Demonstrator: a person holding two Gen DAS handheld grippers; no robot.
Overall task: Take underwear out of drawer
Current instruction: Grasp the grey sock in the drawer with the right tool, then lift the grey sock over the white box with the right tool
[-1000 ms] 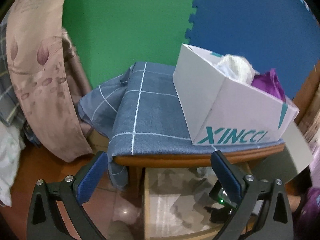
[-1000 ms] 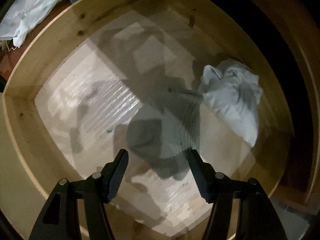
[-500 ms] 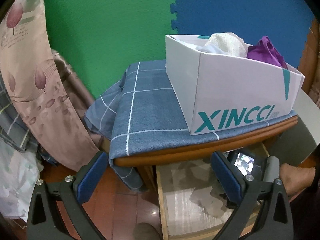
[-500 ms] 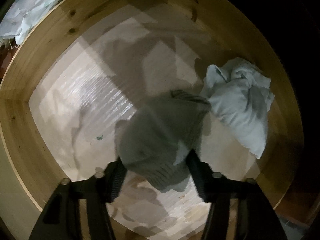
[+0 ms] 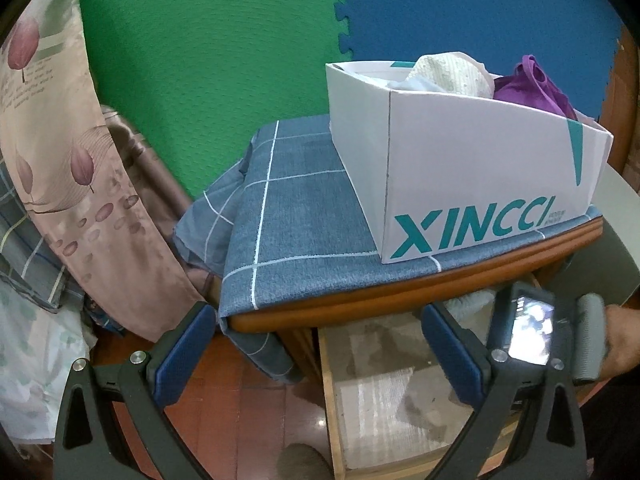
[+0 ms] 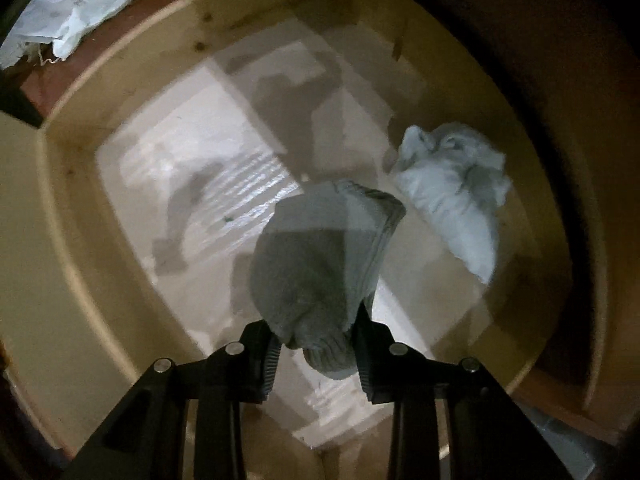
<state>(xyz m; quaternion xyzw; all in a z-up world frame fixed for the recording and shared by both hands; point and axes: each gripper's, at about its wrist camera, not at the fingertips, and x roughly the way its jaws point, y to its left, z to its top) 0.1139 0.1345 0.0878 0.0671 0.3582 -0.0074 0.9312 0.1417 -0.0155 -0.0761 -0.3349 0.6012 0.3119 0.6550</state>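
Note:
Seen from straight above in the right wrist view, the wooden drawer (image 6: 72, 200) holds two garments. My right gripper (image 6: 316, 334) has its jaws closing on grey underwear (image 6: 320, 264); the pads press its bunched cloth, which hangs lifted above the drawer floor. A pale crumpled underwear (image 6: 452, 200) lies loose at the right. In the left wrist view, my left gripper (image 5: 316, 320) is open with nothing between its fingers, held in front of the table above the open drawer (image 5: 332, 400). The right gripper's body (image 5: 532, 332) and a hand (image 5: 620, 336) show at the right.
A white XINCCI box (image 5: 460, 168) with white and purple garments stands on the small table under a blue checked cloth (image 5: 296, 232). Floral fabric (image 5: 80, 160) hangs at the left. Green and blue foam mats line the wall. White cloth (image 6: 80, 12) lies outside the drawer.
My right gripper's jaws closed onto the grey underwear and lifted it off the drawer floor. The left view rolled and shifted a little; the right gripper's body rose into it.

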